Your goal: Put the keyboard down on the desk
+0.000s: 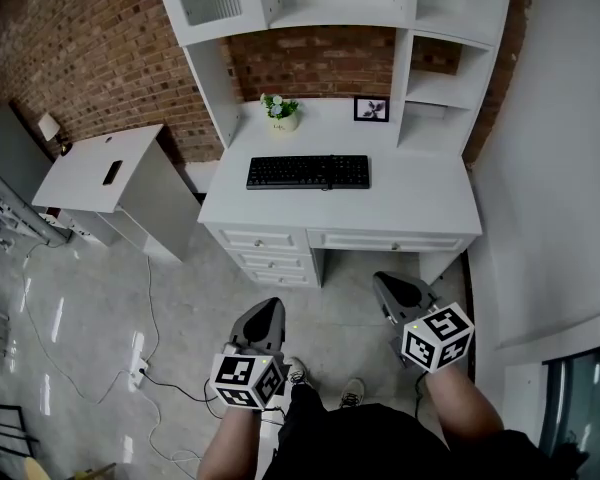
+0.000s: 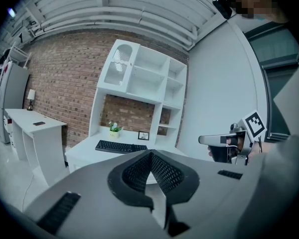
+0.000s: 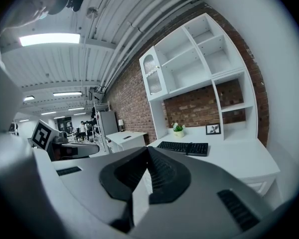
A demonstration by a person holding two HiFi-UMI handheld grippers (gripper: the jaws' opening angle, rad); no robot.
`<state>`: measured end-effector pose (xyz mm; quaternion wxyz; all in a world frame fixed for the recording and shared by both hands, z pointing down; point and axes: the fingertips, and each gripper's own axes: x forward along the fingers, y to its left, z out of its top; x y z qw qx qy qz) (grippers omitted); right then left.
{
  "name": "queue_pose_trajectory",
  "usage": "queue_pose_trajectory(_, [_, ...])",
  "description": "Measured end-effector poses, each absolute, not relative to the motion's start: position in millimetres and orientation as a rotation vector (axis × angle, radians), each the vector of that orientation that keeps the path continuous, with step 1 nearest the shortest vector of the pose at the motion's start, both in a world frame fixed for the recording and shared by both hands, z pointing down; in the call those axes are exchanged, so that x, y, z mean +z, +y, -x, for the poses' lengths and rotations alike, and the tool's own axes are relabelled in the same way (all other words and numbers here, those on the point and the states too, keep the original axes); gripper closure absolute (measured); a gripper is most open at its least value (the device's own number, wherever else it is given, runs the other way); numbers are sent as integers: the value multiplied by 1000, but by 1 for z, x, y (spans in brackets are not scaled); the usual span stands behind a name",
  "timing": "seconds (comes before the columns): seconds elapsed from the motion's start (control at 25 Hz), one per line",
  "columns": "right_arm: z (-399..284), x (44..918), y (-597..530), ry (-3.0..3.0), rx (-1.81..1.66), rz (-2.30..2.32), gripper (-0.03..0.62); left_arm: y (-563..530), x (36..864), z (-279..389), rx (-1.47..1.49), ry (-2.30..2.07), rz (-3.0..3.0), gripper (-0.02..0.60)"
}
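On the white desk, a little left of its middle, the black keyboard lies flat with its long side running along the desk's front edge, well apart from both grippers. Behind it, by the brick wall, stand a small potted plant and, to the right of that, a little framed picture. White shelves rise above the desk, and drawers sit below its front edge.

The person stands back from the desk on the pale floor and holds both grippers out toward it, side by side and apart from each other, both short of the desk's front. The left gripper has its jaws pressed together, the ribbed pads meeting with nothing between them; in its own view the keyboard shows far beyond the tips. The right gripper is pressed together too and holds nothing.

Left of the desk stands a smaller white table with a small dark thing lying on its top; what it is I cannot tell. A cable trails over the floor beside it
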<state>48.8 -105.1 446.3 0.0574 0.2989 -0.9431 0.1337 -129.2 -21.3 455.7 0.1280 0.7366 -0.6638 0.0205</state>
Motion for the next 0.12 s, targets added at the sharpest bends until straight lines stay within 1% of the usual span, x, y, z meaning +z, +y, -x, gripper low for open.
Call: queue_pose_trajectory(0.12, [-49,445,-108,-2860,403,-908,577,-25,454,128,62,-1927,-2149,563])
